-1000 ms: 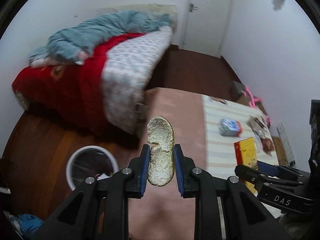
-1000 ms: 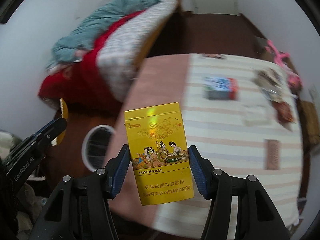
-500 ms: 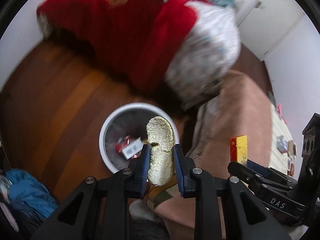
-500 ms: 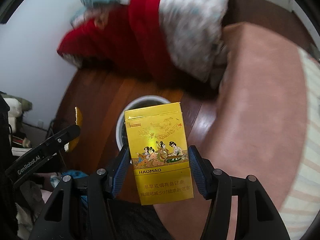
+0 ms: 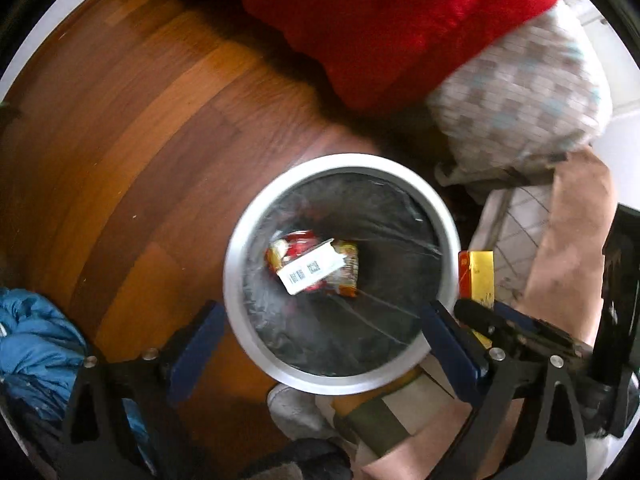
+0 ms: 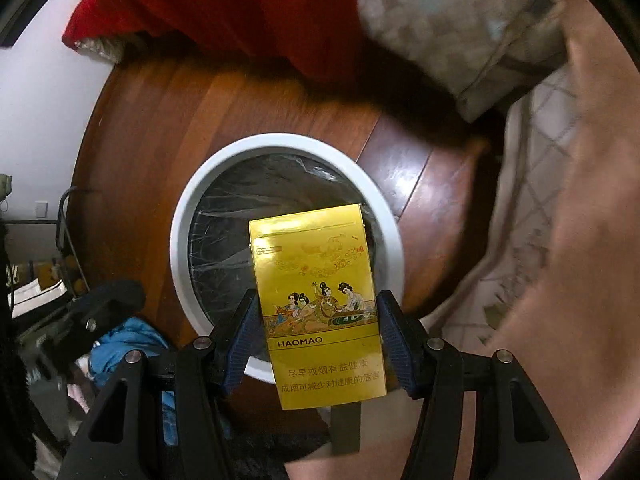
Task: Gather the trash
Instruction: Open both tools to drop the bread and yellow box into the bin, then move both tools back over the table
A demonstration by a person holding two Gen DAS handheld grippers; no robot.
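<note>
Presently: left gripper [image 5: 320, 332] spread wide, empty, poised over bin [image 5: 340, 166] mouth, good drop position. Bin on floor [image 5: 140, 140] beside bed, black-lined, holds wrappers [image 5: 316, 268]. Right gripper [image 6: 316, 336] pinching pack [image 6: 320, 300] upright by sides, above bin [image 6: 280, 142] rim; likely next release.

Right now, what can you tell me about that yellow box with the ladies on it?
The yellow box is a flat, shiny cardboard pack with painted ladies, the word HAOMAO and Chinese writing underneath. It stands upright, pinched at its sides by the right gripper, above the round white bin. From the left gripper's camera, its narrow red and yellow edge shows beside the bin's rim.
</note>
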